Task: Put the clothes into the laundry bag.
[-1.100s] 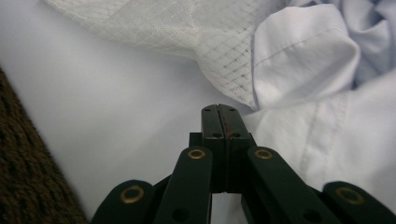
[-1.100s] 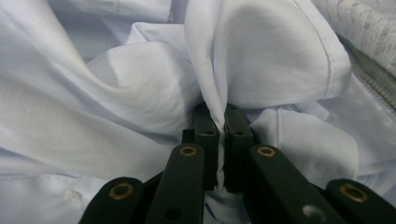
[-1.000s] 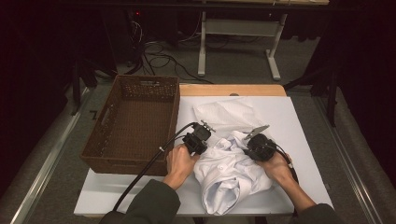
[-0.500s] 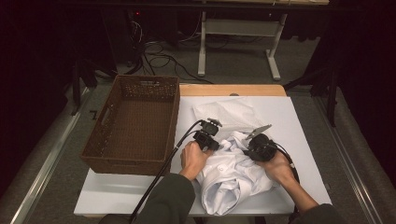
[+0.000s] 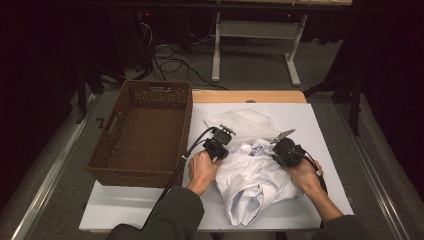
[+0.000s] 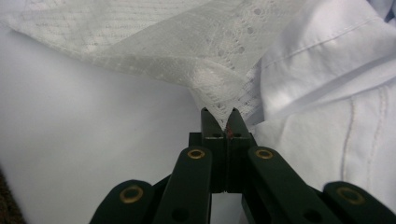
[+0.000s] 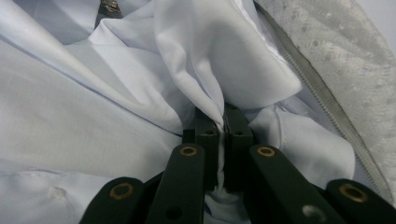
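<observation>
A white lacy cloth [image 5: 245, 122] lies at the back middle of the white table [image 5: 325, 130], and a crumpled pale blue shirt [image 5: 250, 180] lies in front of it. My left gripper [image 5: 222, 137] sits at the cloth's near corner. In the left gripper view its jaws [image 6: 223, 116] have just been closing and now pinch the tip of the lacy cloth [image 6: 187, 42], with the shirt [image 6: 327, 93] to the right. My right gripper [image 5: 274, 149] rests on the shirt's right side. It is shut [image 7: 223, 122] on a raised fold of the shirt [image 7: 93, 116], with lace [image 7: 355, 60] beyond.
A brown wicker basket [image 5: 102, 150] stands on the table's left part, close beside my left hand. Cables trail from both grippers toward the front edge. Bare table [image 6: 93, 130] lies left of the cloth. Behind the table are a desk frame and floor cables.
My left gripper has moved right and a little away, from the shirt's left edge to the corner of the lacy cloth. The right gripper has stayed in place on the shirt.
</observation>
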Tool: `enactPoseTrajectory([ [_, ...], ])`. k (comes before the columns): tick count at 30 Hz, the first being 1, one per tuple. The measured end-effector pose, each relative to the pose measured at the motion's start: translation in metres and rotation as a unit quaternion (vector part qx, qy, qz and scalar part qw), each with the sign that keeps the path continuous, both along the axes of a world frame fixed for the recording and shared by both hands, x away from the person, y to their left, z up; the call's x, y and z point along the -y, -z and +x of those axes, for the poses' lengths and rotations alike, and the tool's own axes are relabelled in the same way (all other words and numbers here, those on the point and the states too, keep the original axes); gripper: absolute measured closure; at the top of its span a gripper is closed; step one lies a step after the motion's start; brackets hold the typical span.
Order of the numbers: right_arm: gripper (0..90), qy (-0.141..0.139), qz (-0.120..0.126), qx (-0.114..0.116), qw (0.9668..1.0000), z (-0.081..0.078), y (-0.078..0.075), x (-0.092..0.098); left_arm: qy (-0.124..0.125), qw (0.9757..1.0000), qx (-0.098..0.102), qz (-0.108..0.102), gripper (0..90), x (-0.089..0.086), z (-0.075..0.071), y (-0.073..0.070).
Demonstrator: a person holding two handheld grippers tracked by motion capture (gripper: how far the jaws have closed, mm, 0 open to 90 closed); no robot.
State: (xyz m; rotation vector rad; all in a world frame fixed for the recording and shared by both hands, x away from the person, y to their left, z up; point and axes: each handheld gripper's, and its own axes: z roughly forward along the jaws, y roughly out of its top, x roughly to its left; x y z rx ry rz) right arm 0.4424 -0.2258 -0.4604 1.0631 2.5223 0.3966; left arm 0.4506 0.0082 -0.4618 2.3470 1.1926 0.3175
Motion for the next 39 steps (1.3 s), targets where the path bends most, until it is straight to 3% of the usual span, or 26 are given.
enactPoseTrajectory([
  [3,77.2,0.0,0.015,-0.001,0.9999,-0.003,-0.004,-0.003,0.004,1.0,-0.002,-0.006,89.9,-0.001,0.001,0.0],
  [5,68.9,-0.007,0.038,0.011,0.9992,-0.008,-0.011,-0.007,0.005,1.0,0.0,-0.006,89.8,-0.002,0.0,-0.001],
  [8,61.1,-0.017,0.05,0.036,0.998,-0.015,-0.02,-0.018,0.004,0.9999,0.002,-0.01,89.8,-0.002,-0.001,-0.003],
  [10,59.1,-0.021,0.054,0.057,0.9967,-0.016,-0.024,-0.024,0.005,0.9999,0.005,-0.01,89.7,-0.002,-0.002,-0.005],
  [14,59.3,-0.022,0.071,0.082,0.9939,-0.011,-0.031,-0.034,0.0,0.9999,0.009,0.013,89.8,-0.003,-0.003,-0.005],
  [19,55.8,-0.026,0.075,0.098,0.992,0.0,-0.036,-0.048,-0.003,0.9998,0.006,0.02,89.8,-0.006,-0.002,-0.006],
  [21,53.6,-0.016,0.072,0.092,0.993,0.009,-0.032,-0.053,-0.004,0.9998,0.006,0.019,89.8,-0.006,-0.002,-0.006],
  [23,54.5,-0.012,0.063,0.072,0.9954,0.018,-0.022,-0.057,-0.006,0.9998,0.005,0.018,89.8,-0.007,-0.001,-0.006],
  [25,65.8,-0.015,0.051,0.036,0.998,0.022,-0.009,-0.061,-0.009,0.9998,0.002,0.016,89.8,-0.009,0.001,-0.005],
  [28,84.0,-0.04,0.029,-0.004,0.9988,0.015,0.006,-0.063,-0.01,0.9998,0.001,0.015,89.7,-0.01,0.001,-0.008],
  [31,87.5,-0.048,0.012,-0.011,0.9987,0.009,0.008,-0.061,-0.007,0.9999,0.008,0.012,89.8,-0.011,-0.004,-0.014],
  [34,88.1,0.004,-0.019,0.016,0.9997,0.022,0.006,-0.045,-0.009,0.9998,0.011,0.013,89.9,-0.014,-0.007,-0.019],
  [36,87.6,0.049,-0.004,0.015,0.9987,0.033,0.007,-0.033,-0.009,0.9999,0.011,0.008,89.9,-0.017,-0.007,-0.021],
  [39,80.2,0.039,-0.002,0.023,0.999,0.032,0.007,-0.035,-0.008,0.9999,0.007,0.008,89.8,-0.014,-0.005,-0.019],
])
